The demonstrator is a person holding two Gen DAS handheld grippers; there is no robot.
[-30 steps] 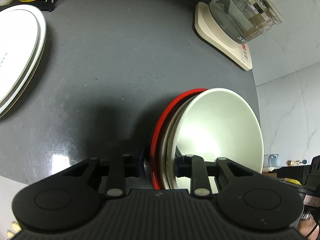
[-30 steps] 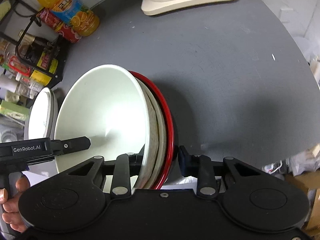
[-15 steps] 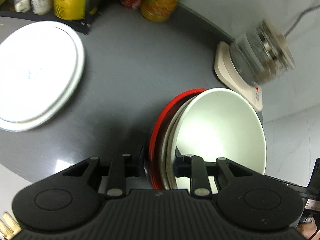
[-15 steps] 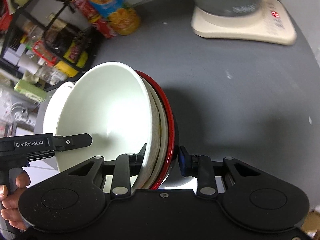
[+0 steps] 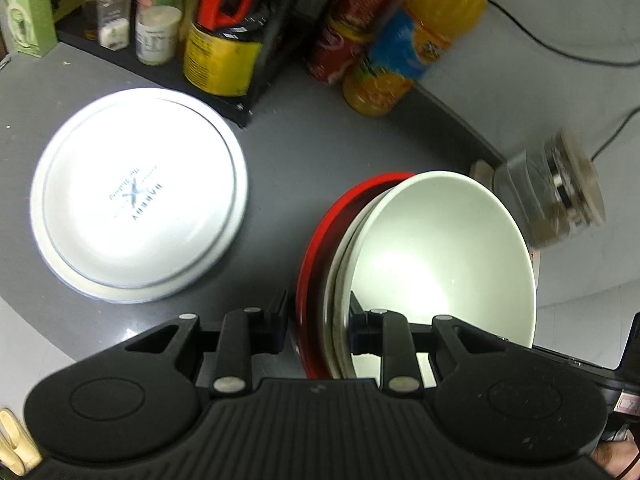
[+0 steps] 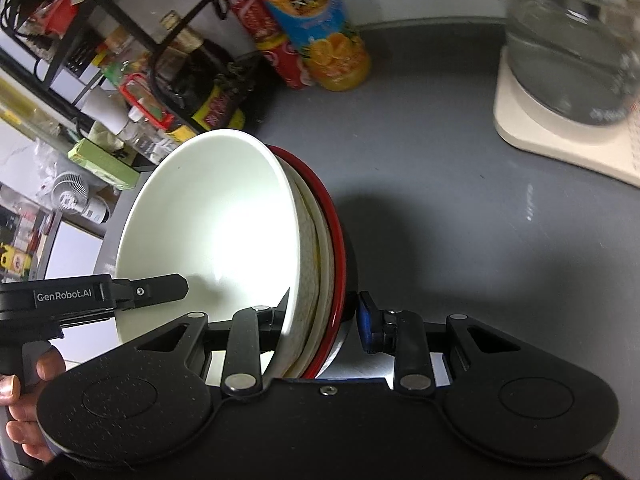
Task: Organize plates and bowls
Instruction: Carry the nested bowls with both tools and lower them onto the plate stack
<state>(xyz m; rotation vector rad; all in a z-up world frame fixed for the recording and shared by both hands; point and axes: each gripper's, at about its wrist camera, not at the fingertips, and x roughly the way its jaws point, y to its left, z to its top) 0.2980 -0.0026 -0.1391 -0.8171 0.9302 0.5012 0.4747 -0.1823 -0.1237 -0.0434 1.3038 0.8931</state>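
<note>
A stack of nested bowls, white on the inside with a red-rimmed one outermost, hangs tilted above the grey table. My left gripper is shut on its near rim. On the opposite rim of the bowl stack, my right gripper is shut as well. The left gripper's finger shows inside the white bowl in the right wrist view. A pile of white plates, the top one bottom-up with a printed logo, lies on the table left of the bowls.
A black rack with jars and tins stands behind the plates. Beside it are a red can and an orange juice bottle. A glass kettle on a cream base sits far right. A hand grips the left handle.
Both grippers have carried the bowl stack toward the back of the table. The plates, rack and bottles have come into fuller view. The grip on the bowls is unchanged.
</note>
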